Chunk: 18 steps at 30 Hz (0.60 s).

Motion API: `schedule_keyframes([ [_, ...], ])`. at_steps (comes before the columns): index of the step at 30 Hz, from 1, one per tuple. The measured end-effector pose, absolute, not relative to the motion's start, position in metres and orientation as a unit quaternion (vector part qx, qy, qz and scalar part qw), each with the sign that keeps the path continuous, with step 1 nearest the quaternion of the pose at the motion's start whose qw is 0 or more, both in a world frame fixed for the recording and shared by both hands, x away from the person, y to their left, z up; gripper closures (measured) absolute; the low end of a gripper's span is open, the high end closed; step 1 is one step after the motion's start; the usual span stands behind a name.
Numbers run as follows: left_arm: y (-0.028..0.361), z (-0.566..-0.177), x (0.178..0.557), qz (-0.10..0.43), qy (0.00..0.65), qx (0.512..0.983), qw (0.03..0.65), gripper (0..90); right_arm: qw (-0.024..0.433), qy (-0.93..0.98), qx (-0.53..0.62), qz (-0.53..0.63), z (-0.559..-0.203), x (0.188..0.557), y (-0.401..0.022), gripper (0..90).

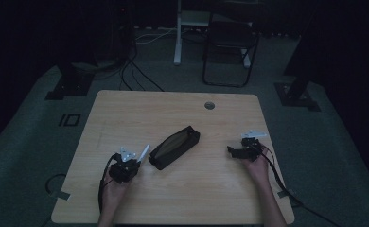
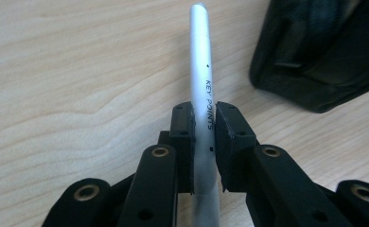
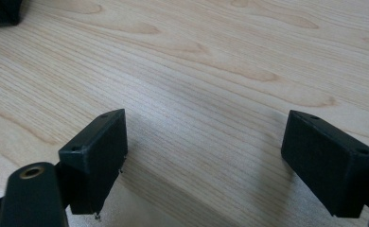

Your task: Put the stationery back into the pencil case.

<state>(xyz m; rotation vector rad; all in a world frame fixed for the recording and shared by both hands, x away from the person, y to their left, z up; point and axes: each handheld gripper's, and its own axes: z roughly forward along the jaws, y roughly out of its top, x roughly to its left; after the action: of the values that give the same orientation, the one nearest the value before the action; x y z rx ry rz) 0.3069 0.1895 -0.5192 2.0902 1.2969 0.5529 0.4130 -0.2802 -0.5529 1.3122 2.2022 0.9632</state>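
Note:
A white pen (image 2: 201, 71) printed "KEY POINTS" sticks out from between my left gripper's (image 2: 204, 116) pads, which press on both its sides; the pen (image 1: 144, 153) points up and right toward a black pencil case (image 1: 174, 147) lying open in the middle of the table. In the left gripper view the case (image 2: 324, 52) lies to the upper right, just past the pen's tip. My left gripper (image 1: 134, 158) sits at the table's left front. At the right of the table my right gripper (image 1: 232, 150) stands open, jaws wide apart over bare wood (image 3: 201, 118) with nothing between them.
The wooden table (image 1: 173, 198) has a round cable hole (image 1: 209, 105) near its far edge. Beyond it stand a black folding chair (image 1: 230, 45) and a white post (image 1: 177, 33), with cables on the floor. Cables trail from both grippers over the front edge.

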Motion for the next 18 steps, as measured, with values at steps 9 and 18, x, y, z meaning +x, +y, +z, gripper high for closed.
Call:
schedule_keyframes([
  [9,0.190,-0.513,0.304,0.214,0.486,0.787,0.314,78.7,0.200,0.788,0.469,0.345,-0.553,0.413,-0.280,15.2],
  [18,0.192,-0.502,0.300,0.222,0.479,0.784,0.326,78.7,0.200,0.788,0.470,0.344,-0.553,0.413,-0.280,15.2],
])
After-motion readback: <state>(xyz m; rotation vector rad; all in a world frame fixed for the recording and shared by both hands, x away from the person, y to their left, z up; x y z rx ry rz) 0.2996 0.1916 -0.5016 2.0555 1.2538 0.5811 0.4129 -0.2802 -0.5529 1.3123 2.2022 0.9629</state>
